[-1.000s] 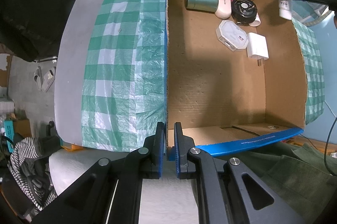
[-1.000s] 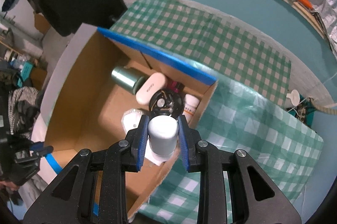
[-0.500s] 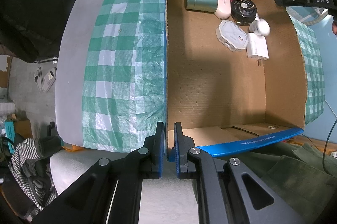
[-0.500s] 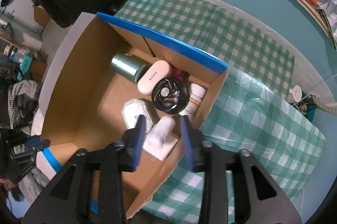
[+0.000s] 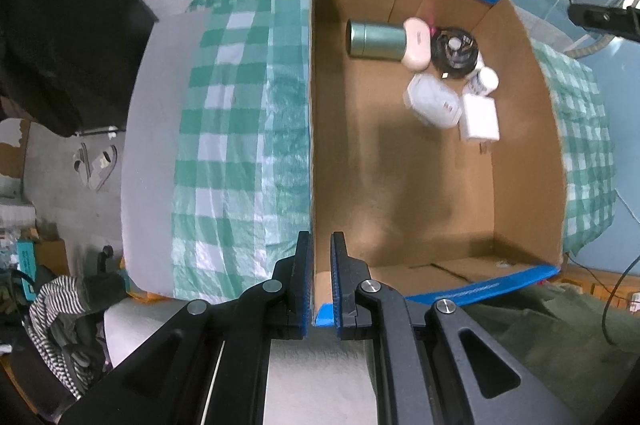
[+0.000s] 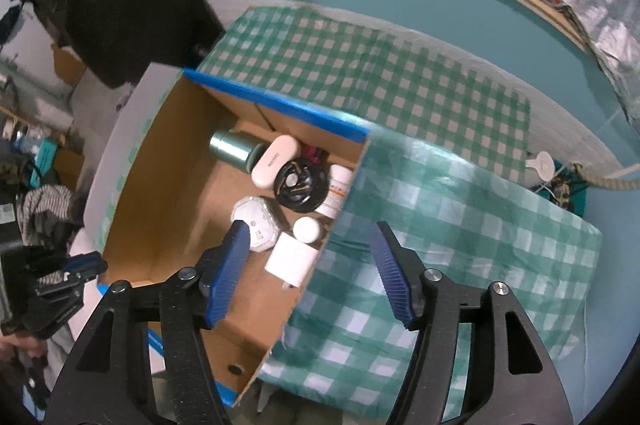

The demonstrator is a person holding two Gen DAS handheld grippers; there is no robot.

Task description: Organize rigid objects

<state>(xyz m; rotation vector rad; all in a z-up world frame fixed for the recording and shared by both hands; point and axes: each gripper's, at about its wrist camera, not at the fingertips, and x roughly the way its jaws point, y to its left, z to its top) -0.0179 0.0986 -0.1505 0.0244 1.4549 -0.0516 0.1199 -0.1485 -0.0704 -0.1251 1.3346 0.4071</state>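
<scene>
Seven items grouped in cardboard box, corner toward 1 o'clock: white bottle among them. Right gripper spread, empty. Left gripper clenched on box wall. Nothing left outside, apparently.

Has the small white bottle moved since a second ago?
Yes. The small white bottle left the right gripper, now open, and dropped into the cardboard box beside the white charger.

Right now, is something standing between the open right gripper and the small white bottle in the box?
Nothing visible does. The right gripper hangs open above the small white bottle, which lies free inside the cardboard box, beside the white charger.
</scene>
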